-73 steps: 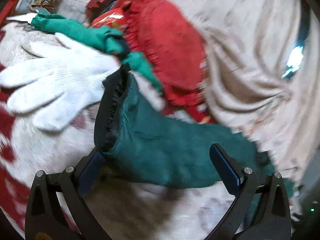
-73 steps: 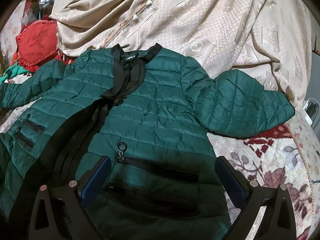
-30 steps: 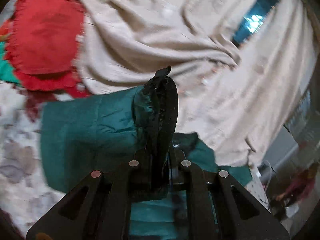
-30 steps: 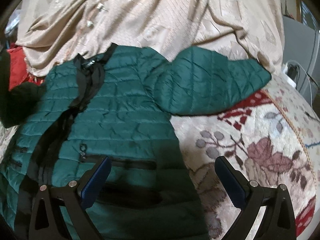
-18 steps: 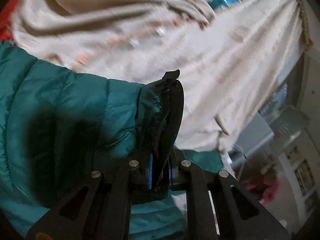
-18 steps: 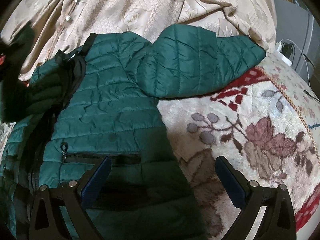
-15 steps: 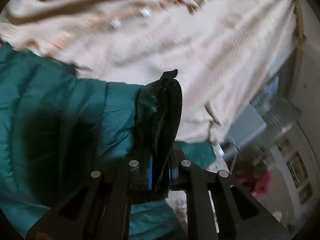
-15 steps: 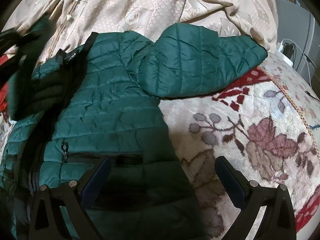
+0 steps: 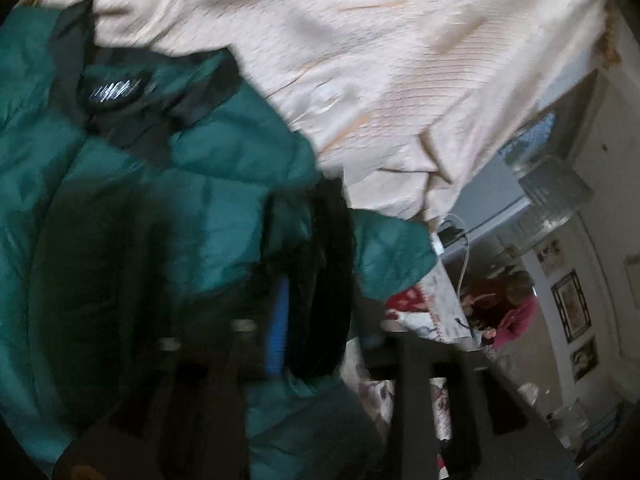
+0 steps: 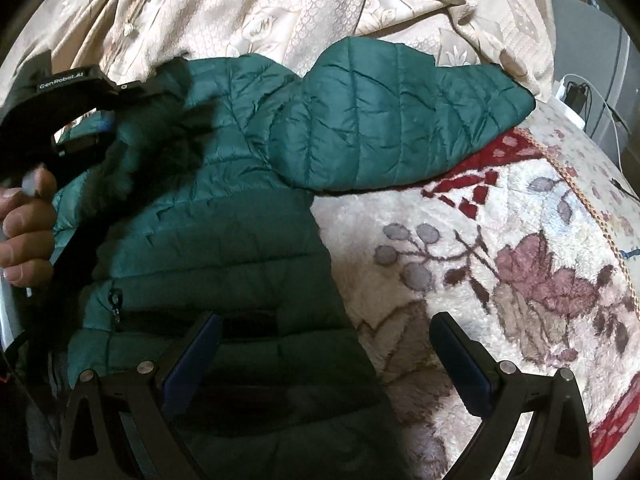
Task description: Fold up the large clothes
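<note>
Right wrist view is filled by a green quilted jacket [image 10: 224, 232] that is spread on a bed covered with a cream floral blanket [image 10: 500, 248]. One sleeve [image 10: 392, 120] is stretched out to the right, over the red pattern of the blanket. Behind the jacket a beige embroidered cloth [image 10: 320, 4] is heaped. The right hand-held gripper [image 10: 326, 360] is kept above the lower edge of the jacket; its jaws are wide apart and nothing is held between the blue pads [image 10: 192, 360]. At the left edge the left hand-held gripper [image 10: 80, 120] is seen over the other side of the jacket, and the person's hand [image 10: 26, 224] is closed around its handle.

From the left wrist view, which is blurred, the black cuff [image 9: 324, 280] of the other sleeve is seen between the jaws of the left hand-held gripper [image 9: 316, 332]. These jaws have just been opening, and the cuff is no longer pressed; only one blue pad [image 9: 278, 328] is visible beside it. The cuff is brought over the body of the jacket [image 9: 120, 208], near the black collar [image 9: 120, 92] with its label. A person in a red top [image 9: 508, 312] is seen in the room at the right.
</note>
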